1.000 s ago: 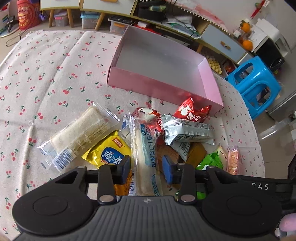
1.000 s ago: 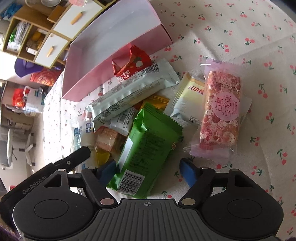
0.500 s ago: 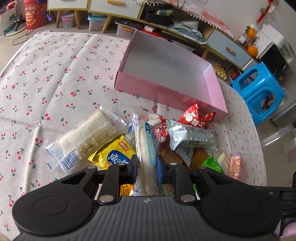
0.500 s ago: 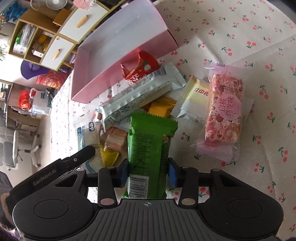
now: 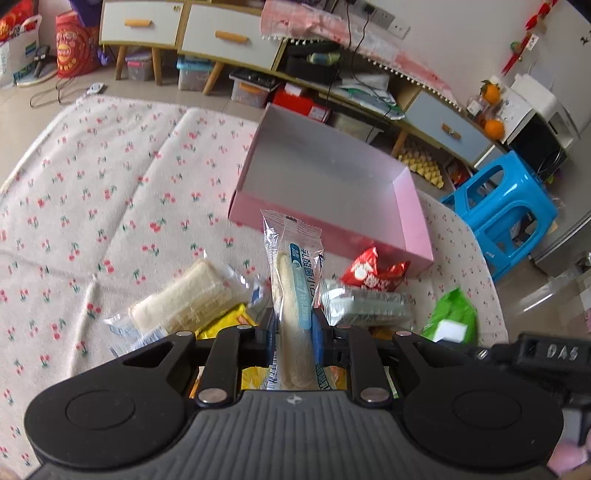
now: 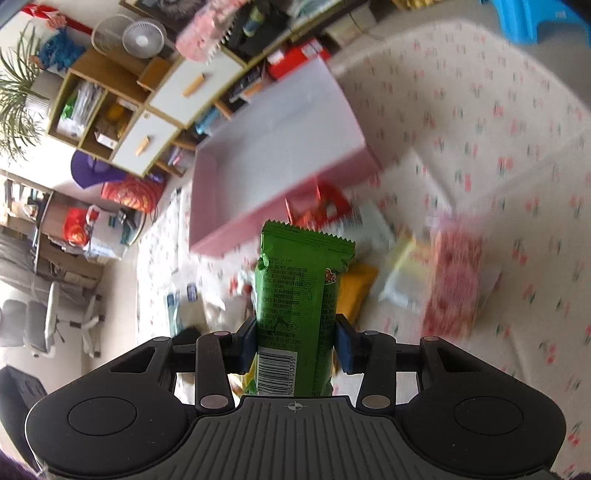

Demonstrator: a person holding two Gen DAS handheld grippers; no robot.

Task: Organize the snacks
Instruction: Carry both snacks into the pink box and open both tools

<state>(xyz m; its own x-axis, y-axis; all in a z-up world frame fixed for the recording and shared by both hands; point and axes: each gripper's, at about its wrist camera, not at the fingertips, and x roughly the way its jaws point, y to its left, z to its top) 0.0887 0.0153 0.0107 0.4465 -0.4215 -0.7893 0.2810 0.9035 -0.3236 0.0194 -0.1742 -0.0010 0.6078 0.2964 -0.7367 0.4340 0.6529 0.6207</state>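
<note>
My left gripper (image 5: 293, 330) is shut on a long clear-wrapped bread stick with a blue label (image 5: 295, 288), lifted off the pile and pointing toward the empty pink box (image 5: 325, 221). My right gripper (image 6: 295, 345) is shut on a green snack packet (image 6: 299, 291), raised above the cloth; the same packet (image 5: 452, 317) shows at the right in the left wrist view. The pink box (image 6: 258, 225) lies just beyond it. On the cherry-print cloth (image 5: 92, 206) remain a clear-wrapped cake (image 5: 184, 299), a yellow packet (image 5: 229, 321), a red packet (image 5: 373, 271), a silver packet (image 5: 364, 304) and a pink bar (image 6: 456, 280).
The table's right edge drops off beside a blue plastic stool (image 5: 506, 210). Low cabinets with drawers (image 5: 184, 29) and storage bins stand behind the table. A yellow packet (image 6: 356, 291) and a pale packet (image 6: 402, 277) lie blurred under the right gripper.
Both grippers went from open around their snacks to shut on them. Both then rose, lifting the bread stick and the green packet off the pile toward the pink box.
</note>
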